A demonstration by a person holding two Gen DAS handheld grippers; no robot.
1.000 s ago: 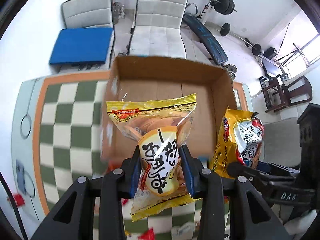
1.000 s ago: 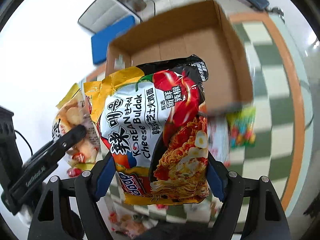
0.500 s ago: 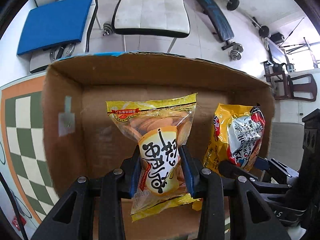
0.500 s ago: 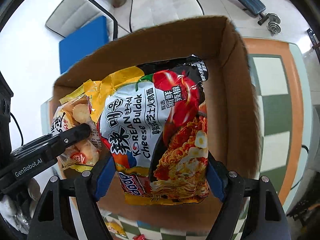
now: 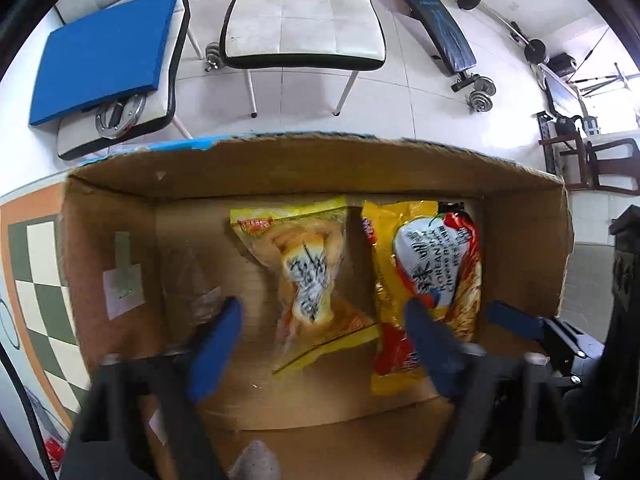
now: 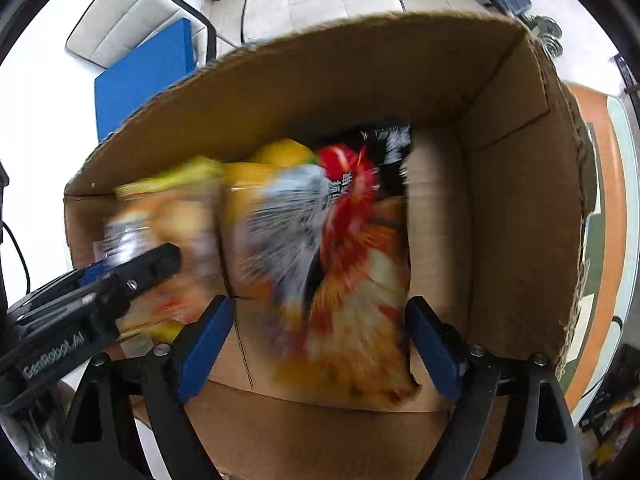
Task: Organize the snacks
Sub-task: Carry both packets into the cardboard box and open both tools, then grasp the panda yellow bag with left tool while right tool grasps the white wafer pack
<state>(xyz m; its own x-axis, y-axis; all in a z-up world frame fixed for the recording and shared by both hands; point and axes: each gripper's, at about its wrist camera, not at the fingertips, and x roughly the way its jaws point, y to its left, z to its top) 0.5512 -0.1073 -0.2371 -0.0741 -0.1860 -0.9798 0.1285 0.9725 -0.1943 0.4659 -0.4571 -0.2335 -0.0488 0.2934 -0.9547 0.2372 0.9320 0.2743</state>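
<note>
The left claw [image 5: 320,344] was spreading its jaws, pads clear of the biscuit bag [image 5: 310,276] lying between them on the floor of the cardboard box [image 5: 304,164]. The right claw [image 6: 320,344] was also widening, the blurred noodle packet [image 6: 340,280] loose between its pads, just beside the biscuit bag. The box stood on the checkered desk [image 5: 32,280], white chairs [image 5: 304,12] beyond.
</note>
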